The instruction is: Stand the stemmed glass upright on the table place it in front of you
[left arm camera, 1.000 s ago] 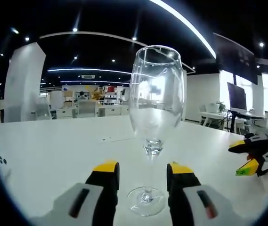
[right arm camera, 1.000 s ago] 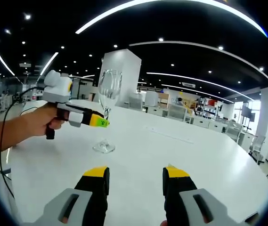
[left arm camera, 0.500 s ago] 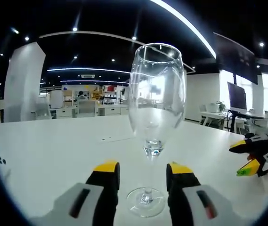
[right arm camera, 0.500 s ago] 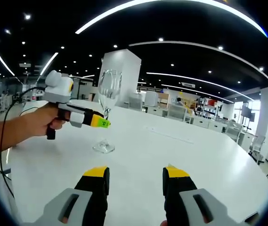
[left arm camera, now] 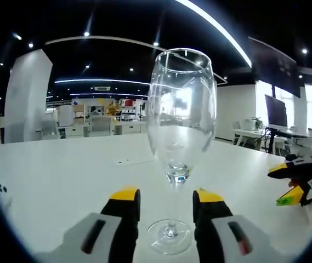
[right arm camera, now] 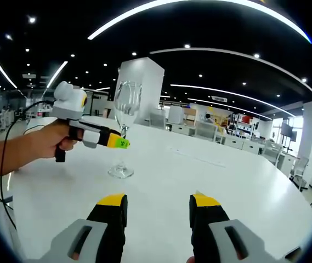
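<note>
A clear stemmed glass [left arm camera: 180, 126] stands upright on the white table [left arm camera: 57, 175], its foot flat on the surface. My left gripper [left arm camera: 166, 197] is open, with one yellow-tipped jaw on each side of the thin stem and not touching it. In the right gripper view the glass [right arm camera: 127, 101] stands at the left, and the left gripper [right arm camera: 117, 143], held in a person's hand [right arm camera: 40, 143], reaches in at stem height. My right gripper [right arm camera: 158, 200] is open over bare table [right arm camera: 216, 175], well short of the glass. It also appears in the left gripper view as the right gripper [left arm camera: 287, 183] at the right edge.
The table is wide and white, with a faint thin mark [left arm camera: 134, 161] beyond the glass. A black cable [right arm camera: 2, 181] hangs from the hand at the left. Desks, monitors and a white pillar [right arm camera: 139, 90] stand far behind.
The left gripper has edged slightly forward around the stem, so the glass looms a little larger. The right gripper has stayed still.
</note>
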Demonstrator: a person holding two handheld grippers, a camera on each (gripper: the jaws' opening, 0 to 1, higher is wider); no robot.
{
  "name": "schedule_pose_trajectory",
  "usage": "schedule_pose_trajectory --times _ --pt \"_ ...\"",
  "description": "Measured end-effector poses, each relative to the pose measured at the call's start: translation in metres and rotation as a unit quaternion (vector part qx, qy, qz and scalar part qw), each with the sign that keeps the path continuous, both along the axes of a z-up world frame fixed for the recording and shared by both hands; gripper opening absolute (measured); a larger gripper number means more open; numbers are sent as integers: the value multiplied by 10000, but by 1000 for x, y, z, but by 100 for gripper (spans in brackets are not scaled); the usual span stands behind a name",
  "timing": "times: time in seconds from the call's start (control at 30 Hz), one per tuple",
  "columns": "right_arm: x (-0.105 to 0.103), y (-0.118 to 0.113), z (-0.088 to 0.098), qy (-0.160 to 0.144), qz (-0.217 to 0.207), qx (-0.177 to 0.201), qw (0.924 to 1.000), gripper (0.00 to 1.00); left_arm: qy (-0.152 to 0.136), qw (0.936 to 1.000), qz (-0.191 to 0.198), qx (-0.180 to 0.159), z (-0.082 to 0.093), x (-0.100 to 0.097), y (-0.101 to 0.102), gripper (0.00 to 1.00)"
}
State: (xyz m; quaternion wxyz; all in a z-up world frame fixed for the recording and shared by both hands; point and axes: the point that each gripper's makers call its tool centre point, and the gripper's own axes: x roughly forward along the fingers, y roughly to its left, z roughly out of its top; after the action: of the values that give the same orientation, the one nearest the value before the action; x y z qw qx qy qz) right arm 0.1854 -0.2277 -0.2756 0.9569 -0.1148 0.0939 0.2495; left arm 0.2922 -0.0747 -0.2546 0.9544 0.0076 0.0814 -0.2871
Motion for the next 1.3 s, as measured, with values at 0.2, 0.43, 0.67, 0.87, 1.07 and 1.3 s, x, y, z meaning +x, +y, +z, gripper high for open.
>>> schedule_pose_trajectory --times 0.2,0.43,0.67,0.87,1.07,1.3 --pt "0 0 0 9 4 -2 10000 48 -15 10000 18 15 1 2 1 38" --pt "1 1 0 9 4 0 10000 48 -12 10000 -7 20 1 3 -2 38" --pt "1 1 -1 11 5 -5 10000 48 2 10000 -16 39 0 4 -5 38" --pt "1 1 -1 12 1 -11 10000 48 3 10000 -29 51 0 4 -7 38" --pt "1 1 -1 11 1 -13 10000 48 -12 10000 -33 62 1 5 -8 38" --pt "0 1 -1 9 -6 -18 10000 48 4 10000 -20 84 -1 6 -6 37"
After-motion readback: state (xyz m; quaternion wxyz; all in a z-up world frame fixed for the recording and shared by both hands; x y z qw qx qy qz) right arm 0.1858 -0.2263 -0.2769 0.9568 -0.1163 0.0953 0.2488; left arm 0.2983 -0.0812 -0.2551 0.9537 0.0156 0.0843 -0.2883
